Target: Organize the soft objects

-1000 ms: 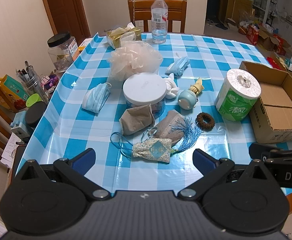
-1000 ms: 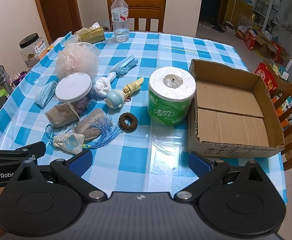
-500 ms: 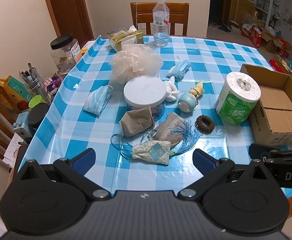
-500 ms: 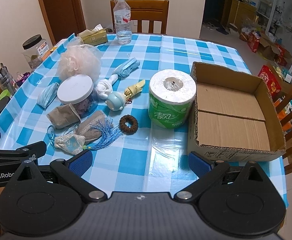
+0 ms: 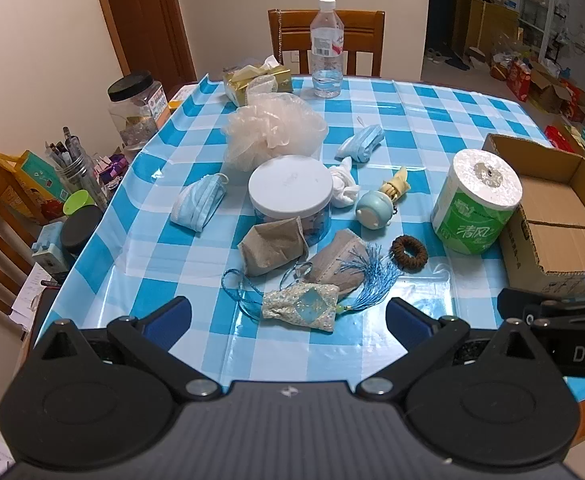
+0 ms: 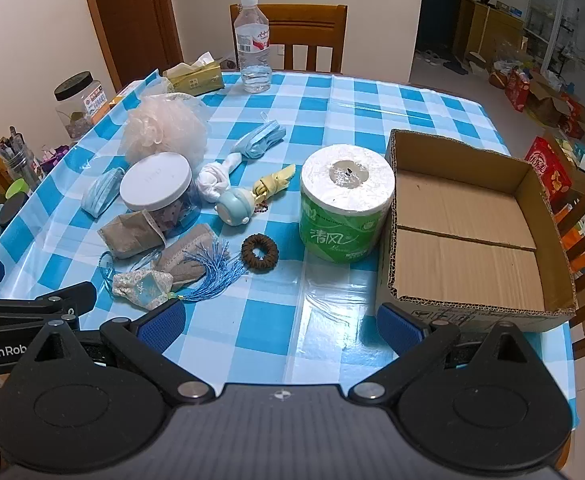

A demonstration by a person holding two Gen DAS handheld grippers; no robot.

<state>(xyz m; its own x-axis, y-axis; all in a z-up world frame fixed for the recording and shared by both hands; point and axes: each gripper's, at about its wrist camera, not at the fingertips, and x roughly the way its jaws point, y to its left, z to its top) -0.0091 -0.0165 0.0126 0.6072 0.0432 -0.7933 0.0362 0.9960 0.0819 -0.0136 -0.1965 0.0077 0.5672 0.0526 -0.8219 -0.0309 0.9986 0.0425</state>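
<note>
**Both hand-held grippers wide open above the near edge, soft things spread over the bench**

Left wrist view: the left hand-held gripper point(image 5: 288, 314) hangs over the near edge of the bench point(image 5: 412, 104), its blue pads spread wide with nothing between them. Just beyond them lies a patterned sachet point(image 5: 300, 310) with a blue tassel point(image 5: 368, 276) fanning out to its right. Behind it sit two beige pouches point(image 5: 272, 246), the right one partly under the tassel. A white-lidded jar point(image 5: 290, 190) stands in the middle, with a peach bath pouf point(image 5: 272, 132) behind it and a blue face mask point(image 5: 198, 206) to its left. A brown hair scrunchie point(image 5: 409, 253) lies between the tassel and a toilet paper roll point(image 5: 474, 202), which stands just beside the cardboard box point(image 5: 552, 236) at the right edge. A second folded mask point(image 5: 360, 144) lies further back. A water bottle point(image 5: 326, 50) stands at the far edge.

Right wrist view: the right hand-held gripper point(image 6: 278, 322) is likewise fully parted and holds nothing, over bare checked cloth at the near edge. The cardboard box point(image 6: 468, 236) fills the right side, open-topped. The toilet paper roll point(image 6: 346, 204) touches or nearly touches its left wall. The scrunchie point(image 6: 259, 251), sachet point(image 6: 142, 286), pouches point(image 6: 132, 234) and jar point(image 6: 156, 186) lie to the left, with a white knotted cloth point(image 6: 214, 178) and yellow knotted cloth point(image 6: 272, 184) behind a small pale-blue round toy point(image 6: 234, 208).
</note>
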